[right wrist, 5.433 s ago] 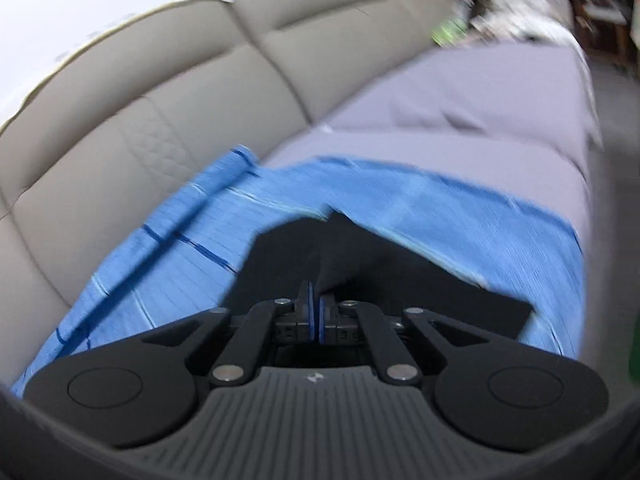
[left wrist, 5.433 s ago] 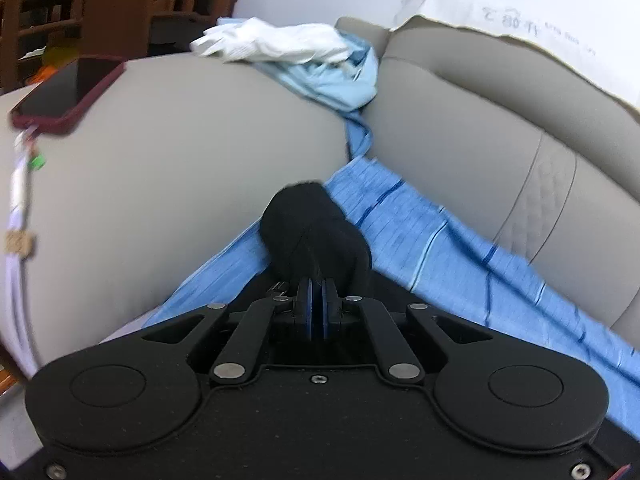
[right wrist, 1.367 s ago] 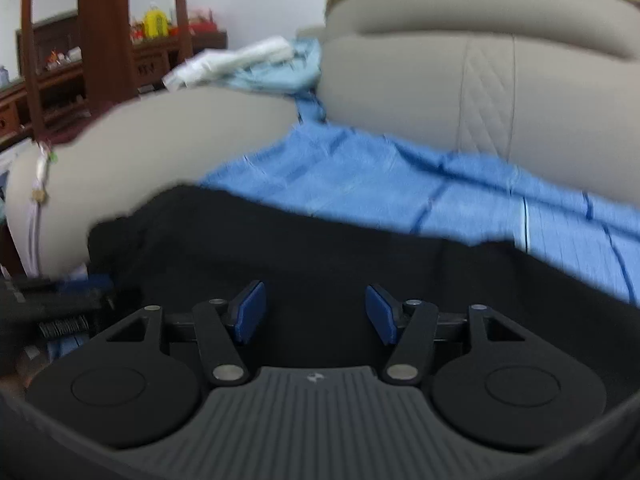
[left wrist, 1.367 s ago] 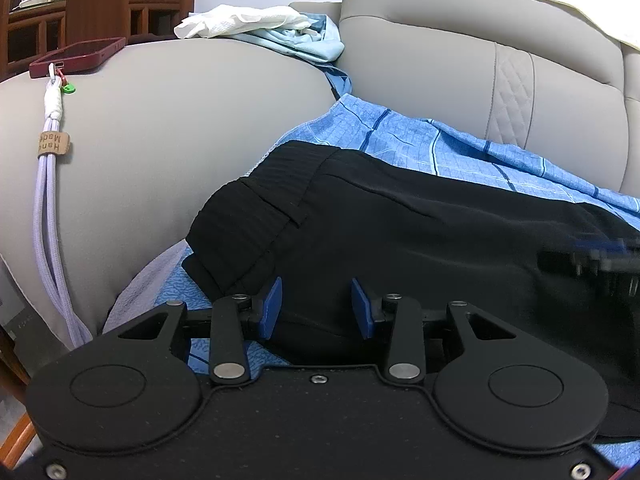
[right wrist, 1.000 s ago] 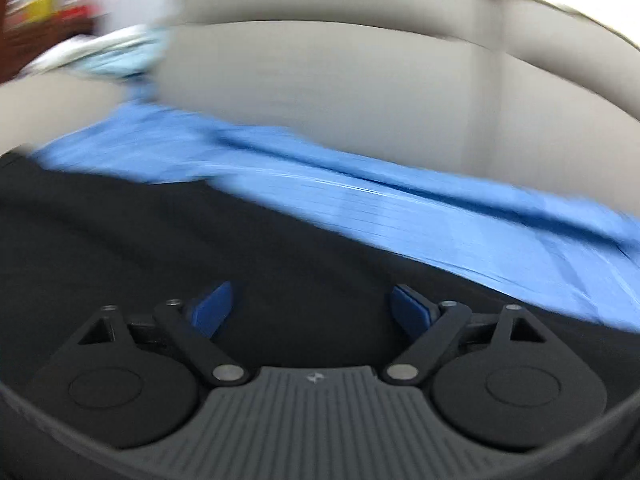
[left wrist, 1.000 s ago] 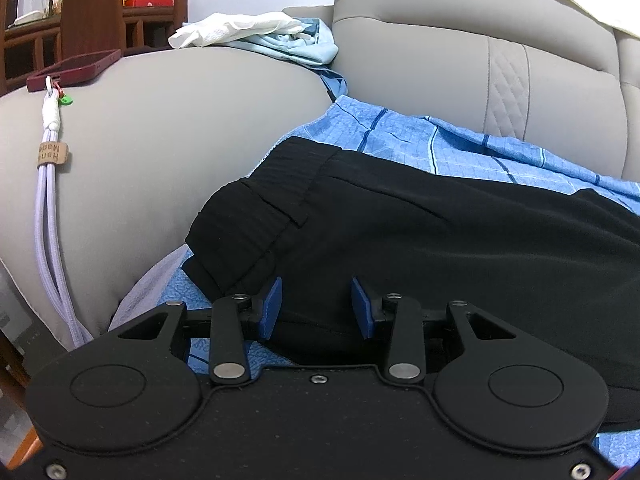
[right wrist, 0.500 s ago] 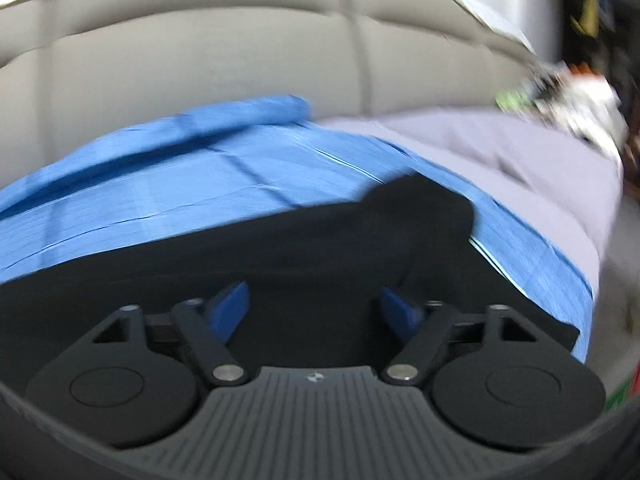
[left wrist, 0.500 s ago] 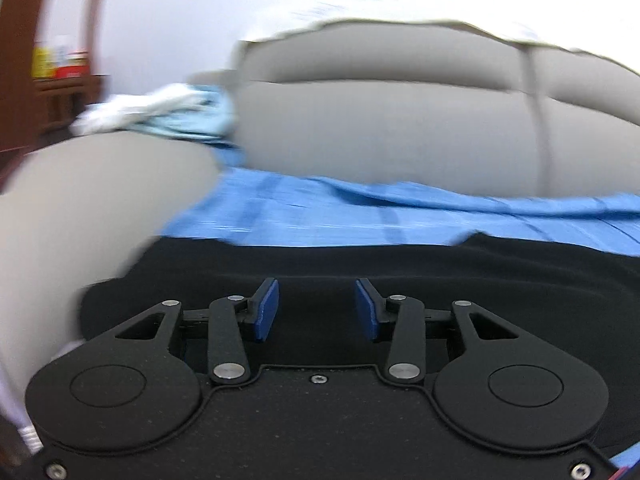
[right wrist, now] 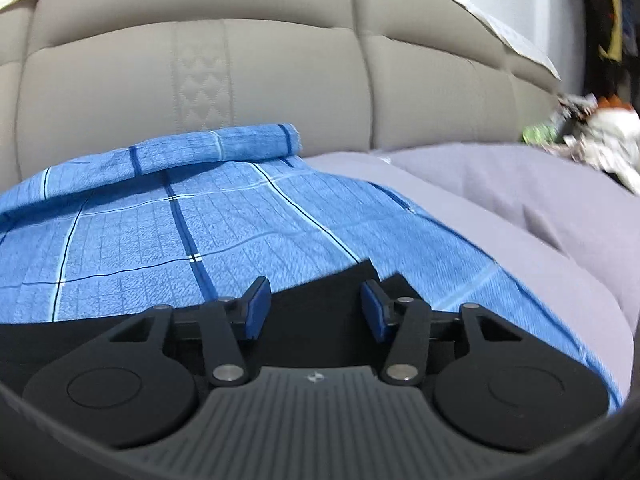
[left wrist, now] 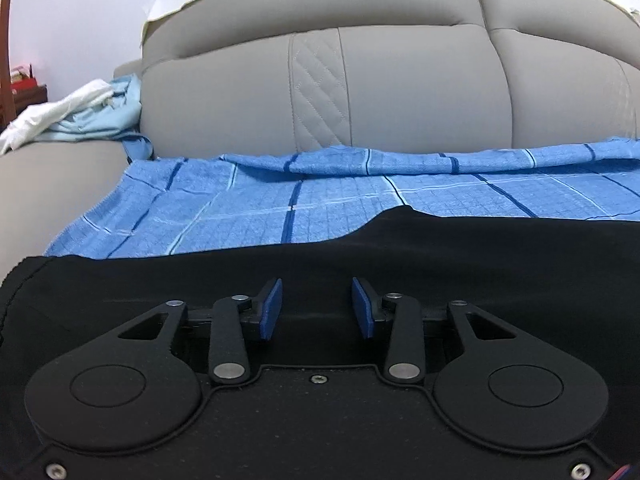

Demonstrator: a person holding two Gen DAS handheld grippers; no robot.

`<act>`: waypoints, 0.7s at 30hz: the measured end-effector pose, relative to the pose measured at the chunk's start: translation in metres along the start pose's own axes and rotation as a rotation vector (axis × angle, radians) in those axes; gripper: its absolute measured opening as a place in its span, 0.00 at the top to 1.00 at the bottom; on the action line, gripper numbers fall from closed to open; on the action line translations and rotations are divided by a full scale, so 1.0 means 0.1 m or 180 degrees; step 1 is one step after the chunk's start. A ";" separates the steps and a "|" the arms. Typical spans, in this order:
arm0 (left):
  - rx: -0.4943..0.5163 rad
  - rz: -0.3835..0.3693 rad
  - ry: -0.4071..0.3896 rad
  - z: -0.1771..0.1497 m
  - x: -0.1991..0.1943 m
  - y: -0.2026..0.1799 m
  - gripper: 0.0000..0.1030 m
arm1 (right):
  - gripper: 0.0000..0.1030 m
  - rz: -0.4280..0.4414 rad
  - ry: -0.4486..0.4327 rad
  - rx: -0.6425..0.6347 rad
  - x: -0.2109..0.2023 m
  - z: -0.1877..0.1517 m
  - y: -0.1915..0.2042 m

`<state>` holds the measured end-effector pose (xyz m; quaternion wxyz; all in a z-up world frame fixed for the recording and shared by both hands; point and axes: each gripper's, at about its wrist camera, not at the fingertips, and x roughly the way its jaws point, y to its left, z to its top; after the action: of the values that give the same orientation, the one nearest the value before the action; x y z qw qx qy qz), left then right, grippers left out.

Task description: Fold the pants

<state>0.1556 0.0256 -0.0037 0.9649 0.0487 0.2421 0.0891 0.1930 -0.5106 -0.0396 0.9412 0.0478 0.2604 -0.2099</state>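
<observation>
the pants (left wrist: pixel 440 264) are spread flat on a blue cloth (left wrist: pixel 260 204), directly ahead of and beneath the left gripper (left wrist: pixel 316 306). its blue pads (left wrist: pixel 270 308) are held wide apart and nothing is gripped between them; black fabric is seen through the gap and out to both sides. the far edge of the pants is seen just beyond the fingertips, with a low rise ahead and to the right.

at the right gripper (right wrist: pixel 316 308), the pads (right wrist: pixel 256 312) are likewise set wide and nothing is held. a pointed end of the pants (right wrist: pixel 344 284) is seen ahead of the gap, its tip just past the right fingertip, and a second black point lies just right of it. more black fabric runs off to the left below the fingers.

a long unbroken stretch of pants is shown only in the left view; their end, with the cloth (right wrist: pixel 160 232) exposed beyond it, is shown only in the right view.

everything is laid on a beige sofa (left wrist: pixel 400 80), whose backrest with a quilted strip rises beyond the cloth in both views. white and pale blue clothes (left wrist: pixel 80 116) are piled far left of the left gripper. a grey sheet (right wrist: pixel 520 208) covers the seat right of the right gripper, with blurred clutter (right wrist: pixel 600 132) at its far end.
</observation>
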 end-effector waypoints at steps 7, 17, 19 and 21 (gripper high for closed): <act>-0.0127 -0.0002 0.0009 -0.01 0.02 0.11 0.55 | 0.35 0.0044 0.0065 0.0252 0.05 0.18 -0.05; -0.0217 -0.0001 -0.0001 -0.03 0.00 0.14 0.51 | 0.13 0.0073 -0.0332 0.1532 -0.98 -0.32 -0.43; -0.0235 -0.0012 -0.0001 -0.03 0.00 0.15 0.51 | 0.13 0.0039 -0.0321 0.1797 -1.17 -0.52 -0.51; -0.0232 -0.0008 -0.0002 -0.03 0.00 0.15 0.51 | 0.13 -0.0041 -0.0277 0.1956 -1.37 -0.72 -0.56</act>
<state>0.1519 0.0403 -0.0046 0.9662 0.0133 0.2385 0.0967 0.0289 -0.4966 -0.0299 0.8916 0.3194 0.1445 -0.2866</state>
